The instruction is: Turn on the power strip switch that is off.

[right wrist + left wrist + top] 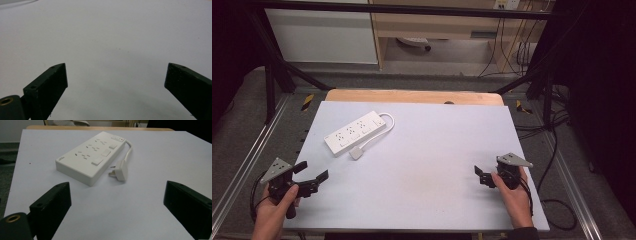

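Standing spread and empty, both grippers' fingers [53,202] risk nudging the loose plug [121,170] off the power strip [91,156] if misaligned.

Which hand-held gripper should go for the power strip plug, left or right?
Left. The left hand-held gripper sits open on the power strip's side, facing the plug. The right hand-held gripper, also open, sits farther across the table.

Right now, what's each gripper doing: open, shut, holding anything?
Left gripper: open, holding nothing, aimed toward the power strip.
Right gripper: open, holding nothing, over bare table.
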Tool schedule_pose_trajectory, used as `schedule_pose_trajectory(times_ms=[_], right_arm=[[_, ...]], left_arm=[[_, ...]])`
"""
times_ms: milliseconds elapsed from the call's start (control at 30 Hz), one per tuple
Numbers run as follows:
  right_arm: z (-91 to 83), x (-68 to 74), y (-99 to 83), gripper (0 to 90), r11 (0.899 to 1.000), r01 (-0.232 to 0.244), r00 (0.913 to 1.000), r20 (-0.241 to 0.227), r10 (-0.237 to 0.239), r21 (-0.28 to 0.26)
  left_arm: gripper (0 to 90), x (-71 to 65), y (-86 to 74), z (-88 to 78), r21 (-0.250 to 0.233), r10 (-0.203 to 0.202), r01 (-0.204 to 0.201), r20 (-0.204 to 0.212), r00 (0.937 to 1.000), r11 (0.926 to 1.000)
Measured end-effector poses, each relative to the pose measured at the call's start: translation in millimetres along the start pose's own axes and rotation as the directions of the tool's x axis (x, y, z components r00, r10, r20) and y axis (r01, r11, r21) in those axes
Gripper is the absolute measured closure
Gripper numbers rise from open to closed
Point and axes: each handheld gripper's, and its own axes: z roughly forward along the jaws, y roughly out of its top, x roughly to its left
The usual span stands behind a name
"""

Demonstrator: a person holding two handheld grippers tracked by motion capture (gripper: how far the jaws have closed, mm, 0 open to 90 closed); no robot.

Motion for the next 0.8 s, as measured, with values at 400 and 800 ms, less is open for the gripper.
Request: schedule_pose_trajectory(times_ms=[400, 800], right_arm=[[-3.0, 6.1, 2.0, 5.4, 0.999, 0.025, 0.9990, -0.039, -0.023, 0.046], [-1.6, 11.0, 3.2, 5.4, 0.994, 0.040, 0.9965, -0.077, -0.032, 0.098]], left_arm=[[9.6, -6.9, 0.6, 4.6, 0.047, 0.015, -0.015, 0.005, 0.9999, 0.9988], [10.7, -18.4, 12.1, 14.5, 0.052, 0.044, -0.046, 0.049, 0.9979, 0.9976]])
